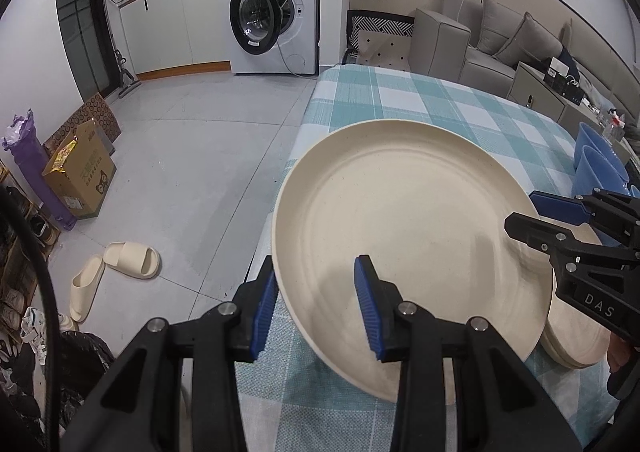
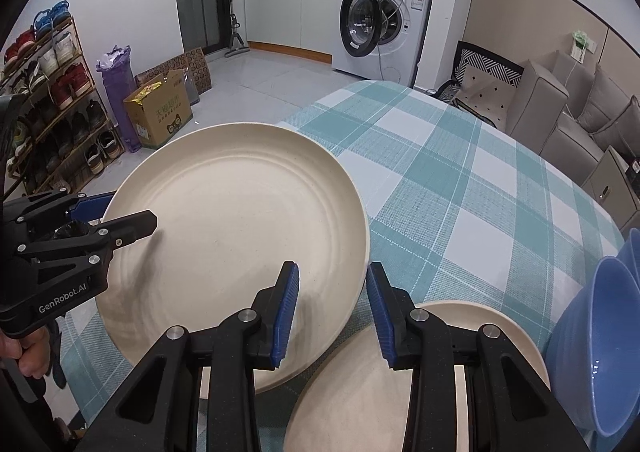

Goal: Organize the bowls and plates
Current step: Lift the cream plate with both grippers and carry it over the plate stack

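The checked table [image 2: 460, 188] carries a stack of cream plates [image 2: 384, 384] and blue bowls [image 2: 592, 352]. A large cream plate [image 1: 400, 228] hangs above its left edge, each rim pinched by the left gripper [image 1: 316, 312] and right gripper [image 2: 332, 316]. Uneven lifting could tip it floorward.

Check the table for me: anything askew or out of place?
Yes: the cream plate, gripped at opposite rims by the left gripper and right gripper, juts past the table edge. The blue bowls lie tipped sideways.
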The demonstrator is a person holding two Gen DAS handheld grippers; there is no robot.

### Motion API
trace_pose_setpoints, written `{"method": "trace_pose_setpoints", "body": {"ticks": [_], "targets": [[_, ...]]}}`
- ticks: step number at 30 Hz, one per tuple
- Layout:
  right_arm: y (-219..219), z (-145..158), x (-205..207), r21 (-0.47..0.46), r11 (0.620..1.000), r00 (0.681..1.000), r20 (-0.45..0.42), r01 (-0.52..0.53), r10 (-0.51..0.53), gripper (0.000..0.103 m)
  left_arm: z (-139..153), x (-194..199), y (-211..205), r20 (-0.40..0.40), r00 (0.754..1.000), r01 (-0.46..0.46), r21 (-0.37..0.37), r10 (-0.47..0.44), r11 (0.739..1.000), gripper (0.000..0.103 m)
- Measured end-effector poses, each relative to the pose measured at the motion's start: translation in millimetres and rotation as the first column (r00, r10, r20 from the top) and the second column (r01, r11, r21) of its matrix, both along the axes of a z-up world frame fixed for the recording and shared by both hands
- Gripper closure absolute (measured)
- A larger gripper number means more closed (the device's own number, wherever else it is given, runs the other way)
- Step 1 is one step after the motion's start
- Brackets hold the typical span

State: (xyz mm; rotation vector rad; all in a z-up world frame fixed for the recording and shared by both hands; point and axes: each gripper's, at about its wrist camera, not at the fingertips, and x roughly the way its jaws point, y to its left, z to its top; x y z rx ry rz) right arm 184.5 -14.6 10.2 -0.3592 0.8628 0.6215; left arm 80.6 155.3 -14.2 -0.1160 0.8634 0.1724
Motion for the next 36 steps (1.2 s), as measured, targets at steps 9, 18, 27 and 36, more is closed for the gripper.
{"method": "trace_pose_setpoints", "body": {"ticks": [9,18,27,36], "targets": [[-16.4,17.9,-8.4,0.016,1.0,0.999,0.023,0.022,-0.022,0.067,13.8,-4.8,-12.7,0.038,0.999,0.016,0.002,-0.017,1.0,0.066],[-46.9,39.9,-23.2,0.046,0.997,0.997,0.059,0.056,-0.059,0.067,26.0,-8.2,-33.2,0.069,0.996,0.061,0.001,-0.061,0.998,0.066],[-80.4,53.0,-40.6,0.049,0.994,0.992,0.08,0.097,-0.101,0.067,30.8,-12.2,-60.6,0.084,0.99,0.113,0.015,-0.114,0.993,0.066],[-112.9,57.8,-55.2,0.058,0.989,0.986,0.086,0.139,-0.144,0.067,30.9,-14.0,-85.4,0.094,0.983,0.159,0.018,-0.16,0.987,0.066]]}}
